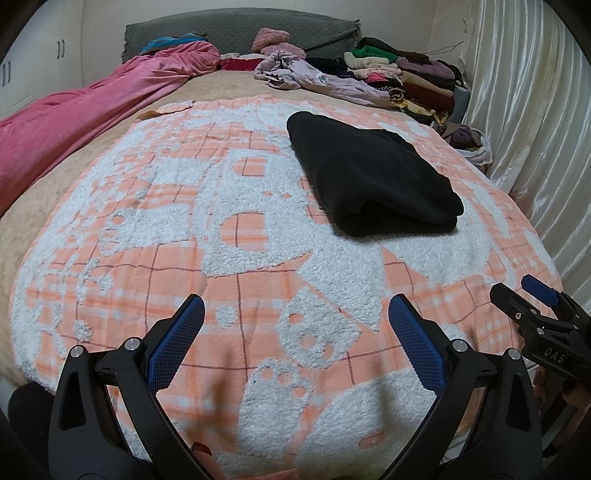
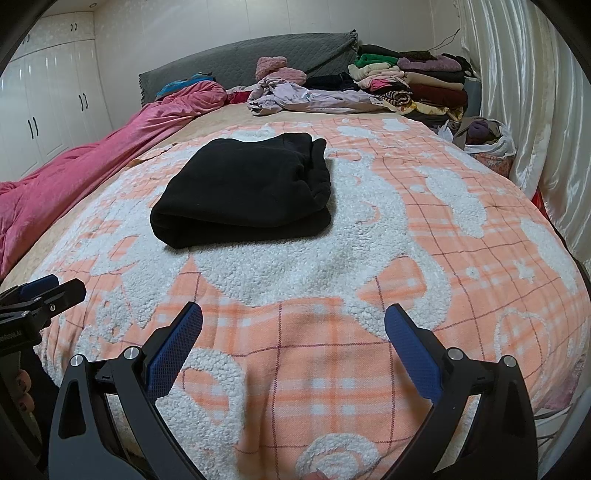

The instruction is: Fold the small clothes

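A black garment point(image 1: 369, 173) lies folded into a thick rectangle on the orange-and-white blanket point(image 1: 184, 229), ahead and to the right in the left wrist view. In the right wrist view the black garment point(image 2: 247, 188) lies ahead and to the left on the blanket point(image 2: 406, 221). My left gripper point(image 1: 295, 306) is open and empty, low over the blanket's near end. My right gripper point(image 2: 293, 314) is open and empty too, short of the garment. The right gripper also shows at the right edge of the left wrist view point(image 1: 524, 295). The left gripper shows at the left edge of the right wrist view point(image 2: 51, 286).
A pink quilt point(image 1: 74, 122) runs along the bed's left side. A crumpled lilac garment point(image 1: 314, 75) and a stack of folded clothes point(image 1: 417, 77) lie at the far right by the grey headboard point(image 1: 240, 27). A bag of clothes point(image 2: 484, 140) and a white curtain point(image 2: 535, 92) stand right.
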`<state>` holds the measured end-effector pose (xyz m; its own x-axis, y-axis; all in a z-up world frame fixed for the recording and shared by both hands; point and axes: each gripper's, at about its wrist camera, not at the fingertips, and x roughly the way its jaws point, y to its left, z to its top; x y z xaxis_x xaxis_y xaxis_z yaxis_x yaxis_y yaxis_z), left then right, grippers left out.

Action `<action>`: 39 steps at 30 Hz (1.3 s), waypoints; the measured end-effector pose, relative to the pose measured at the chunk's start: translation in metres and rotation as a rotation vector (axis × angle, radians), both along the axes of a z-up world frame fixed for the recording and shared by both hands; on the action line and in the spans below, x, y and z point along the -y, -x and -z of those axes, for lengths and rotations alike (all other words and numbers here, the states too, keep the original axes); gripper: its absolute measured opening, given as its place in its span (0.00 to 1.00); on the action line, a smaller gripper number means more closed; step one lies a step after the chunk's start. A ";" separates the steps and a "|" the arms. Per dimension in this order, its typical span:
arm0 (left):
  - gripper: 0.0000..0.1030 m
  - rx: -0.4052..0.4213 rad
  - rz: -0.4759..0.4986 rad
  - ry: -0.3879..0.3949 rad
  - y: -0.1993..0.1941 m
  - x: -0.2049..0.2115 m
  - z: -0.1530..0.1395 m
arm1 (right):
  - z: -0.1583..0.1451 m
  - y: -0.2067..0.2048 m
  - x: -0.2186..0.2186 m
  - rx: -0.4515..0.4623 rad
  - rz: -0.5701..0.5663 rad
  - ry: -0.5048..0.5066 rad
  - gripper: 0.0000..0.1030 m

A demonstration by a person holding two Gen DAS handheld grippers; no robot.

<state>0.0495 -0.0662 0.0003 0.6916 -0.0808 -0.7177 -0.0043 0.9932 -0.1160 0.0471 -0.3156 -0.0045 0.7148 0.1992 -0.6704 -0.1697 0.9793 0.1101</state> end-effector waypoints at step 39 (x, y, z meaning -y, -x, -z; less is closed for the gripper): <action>0.91 -0.085 -0.066 -0.005 -0.003 -0.041 0.017 | 0.020 0.010 0.086 0.003 0.367 0.082 0.96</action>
